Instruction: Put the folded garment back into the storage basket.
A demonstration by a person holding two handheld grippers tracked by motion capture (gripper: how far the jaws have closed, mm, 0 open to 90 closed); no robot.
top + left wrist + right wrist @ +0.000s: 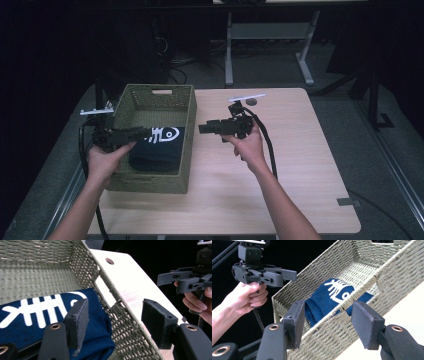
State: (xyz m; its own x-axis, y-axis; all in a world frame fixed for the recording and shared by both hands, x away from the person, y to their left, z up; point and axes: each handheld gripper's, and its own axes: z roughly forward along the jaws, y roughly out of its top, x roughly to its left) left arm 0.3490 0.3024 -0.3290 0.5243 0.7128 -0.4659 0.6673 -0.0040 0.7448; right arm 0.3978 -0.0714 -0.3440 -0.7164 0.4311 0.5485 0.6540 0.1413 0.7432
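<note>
My left gripper (142,133) hangs over the left rim of the basket (187,145), its jaws standing apart with nothing between the pads; in the left gripper view one pad sits above the cloth and the other outside the basket's woven wall. My right gripper (204,128) is level above the bare tabletop (300,165), just right of the basket, pointing at it, jaws likewise apart and empty.

The folded navy cloth (159,145) with its white fish-bone print lies on the basket floor, in the half nearer me, touching the near wall. The far half of the basket is bare weave, with a handle slot (161,91) cut in the far wall.

The basket stands on the left part of the tabletop, which is pale wood grain with rounded corners. A round cable hole (251,101) sits near the far edge, and a small grey tab (345,202) lies by the near right corner.

Past the tabletop the room is dim: grey carpet (280,65), the white legs of another desk (229,50), and loose cables (175,62) on the floor behind the basket. A metal rail (400,180) runs along the floor on the right.
</note>
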